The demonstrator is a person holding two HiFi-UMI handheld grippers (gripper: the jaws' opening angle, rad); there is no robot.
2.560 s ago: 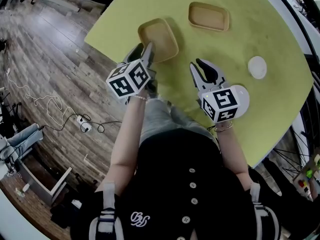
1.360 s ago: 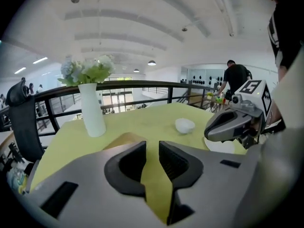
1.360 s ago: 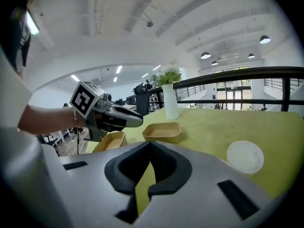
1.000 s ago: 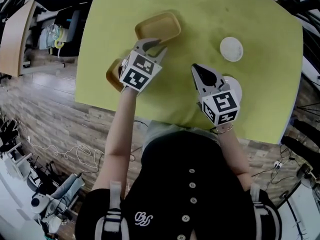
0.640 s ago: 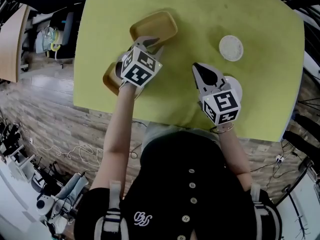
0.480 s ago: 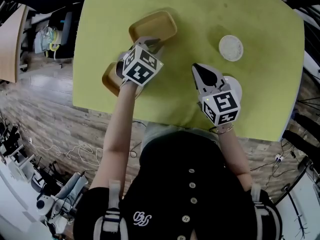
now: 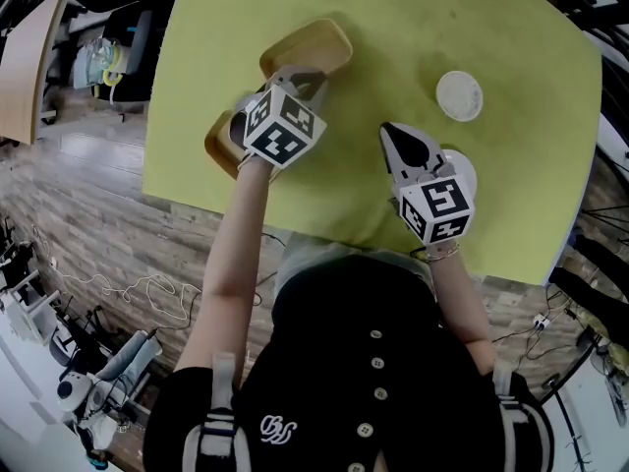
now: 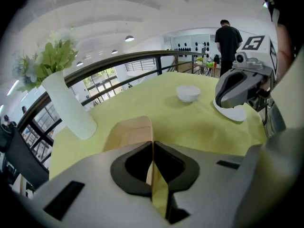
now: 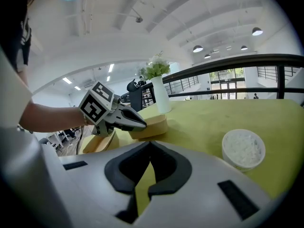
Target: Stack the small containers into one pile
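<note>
Green table [image 7: 413, 87] is bearing the far tray [image 7: 313, 39], its near rim pinched by the left gripper [image 7: 301, 79], whose jaws have just been closing on it. Near tray [image 7: 218, 146] is lying just behind that gripper at the table's edge. Right gripper [image 7: 397, 138], shut and empty, is idling well apart.

Grey-brown wood planks run across the floor [image 7: 69, 205] left of the yellow-green bench [image 7: 393, 57], and there's a thin white cable [image 7: 96, 287] looping over them. A pale wooden tabletop [image 7: 25, 67] pokes in at the upper left corner. Up at bench level, a dark handrail [image 8: 118, 60] curves round behind it, with bright gridded windows [image 8: 100, 82] beyond. White beams cross the ceiling [image 8: 118, 13], and round lamps [image 9: 257, 31] are lit. Far back, a person in dark clothes [image 8: 228, 37] stands facing away.
</note>
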